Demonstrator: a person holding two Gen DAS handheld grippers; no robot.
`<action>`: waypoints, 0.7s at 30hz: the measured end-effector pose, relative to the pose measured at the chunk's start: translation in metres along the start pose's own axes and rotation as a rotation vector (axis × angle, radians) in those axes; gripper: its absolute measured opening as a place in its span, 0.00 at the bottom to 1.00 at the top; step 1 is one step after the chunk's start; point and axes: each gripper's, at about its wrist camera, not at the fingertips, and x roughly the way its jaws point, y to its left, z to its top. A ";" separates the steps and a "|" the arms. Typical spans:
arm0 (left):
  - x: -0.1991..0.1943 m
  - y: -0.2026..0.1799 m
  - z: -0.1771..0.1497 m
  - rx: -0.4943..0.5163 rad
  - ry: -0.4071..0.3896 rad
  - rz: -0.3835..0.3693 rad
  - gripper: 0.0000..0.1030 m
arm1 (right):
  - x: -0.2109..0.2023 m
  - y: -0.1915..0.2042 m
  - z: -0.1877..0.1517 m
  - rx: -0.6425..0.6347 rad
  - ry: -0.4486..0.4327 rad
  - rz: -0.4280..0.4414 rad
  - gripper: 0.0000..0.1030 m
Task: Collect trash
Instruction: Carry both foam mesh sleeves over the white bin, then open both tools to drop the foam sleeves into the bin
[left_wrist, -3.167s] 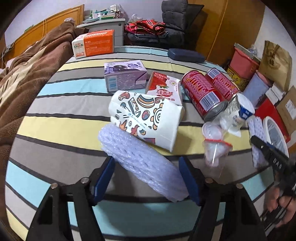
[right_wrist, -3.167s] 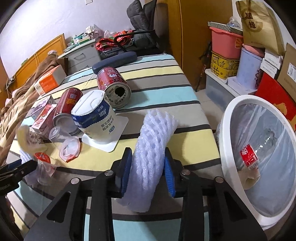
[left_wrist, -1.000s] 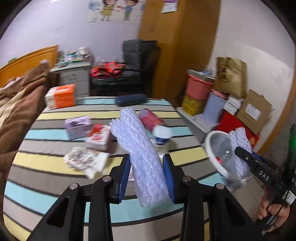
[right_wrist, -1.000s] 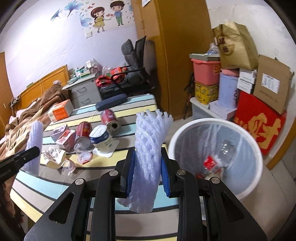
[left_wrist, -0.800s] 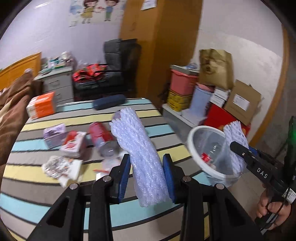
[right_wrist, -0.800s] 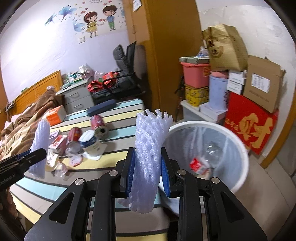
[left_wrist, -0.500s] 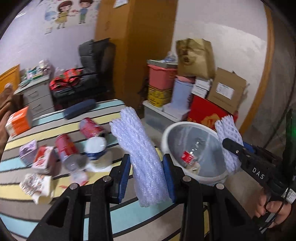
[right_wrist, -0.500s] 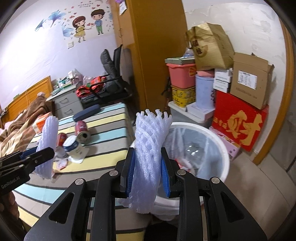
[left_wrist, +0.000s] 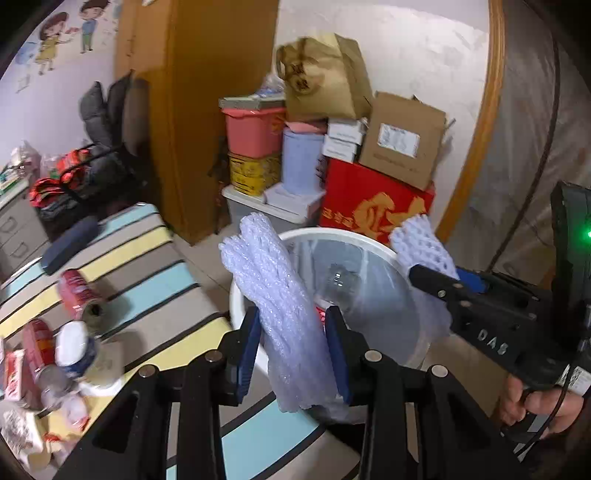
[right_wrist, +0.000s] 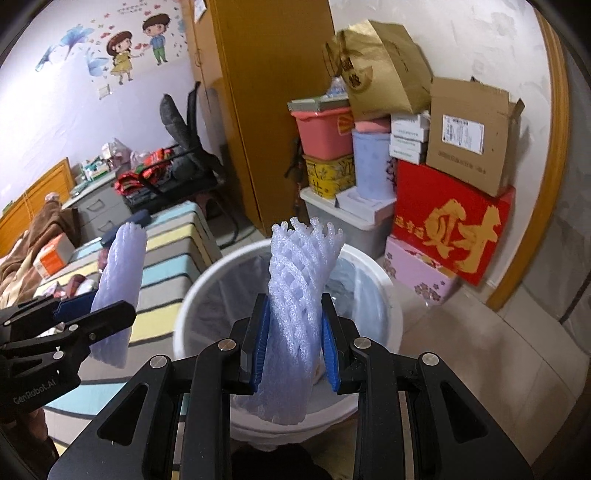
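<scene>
Right wrist: each tool (right_wrist: 293, 345) clamps foam netting (right_wrist: 299, 295), hiding bin (right_wrist: 207, 284) contents.

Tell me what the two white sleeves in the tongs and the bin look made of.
Both sleeves, left and right, look like soft expanded-foam netting: matte, pale, open mesh weave, pinched where gripped. The bin seems rigid white plastic with a smooth, slightly glossy rim, lined with a thin translucent bag.

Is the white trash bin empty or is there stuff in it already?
Not empty. The white trash bin already holds a clear plastic bottle at the bottom, plus something red; how full it is, cannot tell.
</scene>
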 end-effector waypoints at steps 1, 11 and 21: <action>0.006 -0.002 0.001 0.002 0.013 -0.003 0.36 | 0.003 -0.001 -0.001 -0.001 0.014 -0.002 0.26; 0.059 -0.016 -0.003 0.051 0.134 -0.021 0.37 | 0.030 -0.009 -0.009 -0.030 0.106 -0.030 0.28; 0.066 -0.003 -0.001 0.003 0.137 -0.019 0.66 | 0.036 -0.017 -0.005 -0.022 0.122 -0.049 0.58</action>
